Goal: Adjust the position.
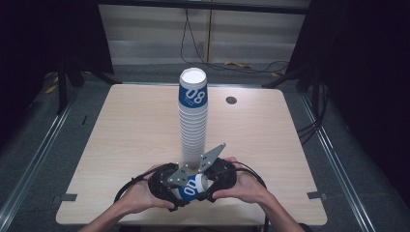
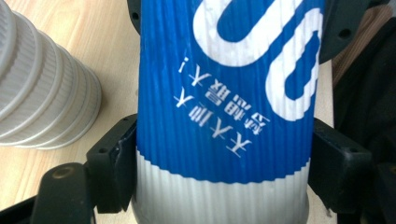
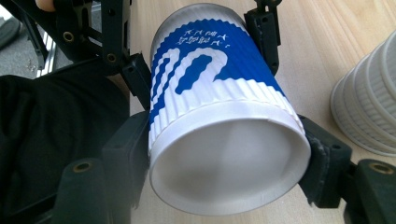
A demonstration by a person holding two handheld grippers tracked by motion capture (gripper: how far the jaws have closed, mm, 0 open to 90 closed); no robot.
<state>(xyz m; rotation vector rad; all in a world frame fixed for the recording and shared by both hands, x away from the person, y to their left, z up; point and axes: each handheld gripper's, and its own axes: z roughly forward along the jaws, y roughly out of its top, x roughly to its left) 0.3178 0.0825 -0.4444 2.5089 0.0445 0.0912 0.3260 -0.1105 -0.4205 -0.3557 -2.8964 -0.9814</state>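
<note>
A blue and white ribbed paper cup [image 1: 193,186] lies on its side just above the table's front edge, held between both grippers. My left gripper [image 1: 181,189] comes in from the left and is shut on one end of the cup [image 2: 224,93], its jaws pressing on both sides. From the right, my right gripper [image 1: 207,182] is shut on the other end, where the cup [image 3: 210,79] turns its white round end toward the camera. A tall stack of matching cups [image 1: 193,121] stands just behind the grippers.
The wooden table [image 1: 135,125] has a small round cable hole [image 1: 231,100] at the back right. The stack's base [image 2: 42,93] sits close to the held cup, and shows as a white ribbed cup wall [image 3: 369,107] in the right gripper view. Cables lie on the floor behind the table.
</note>
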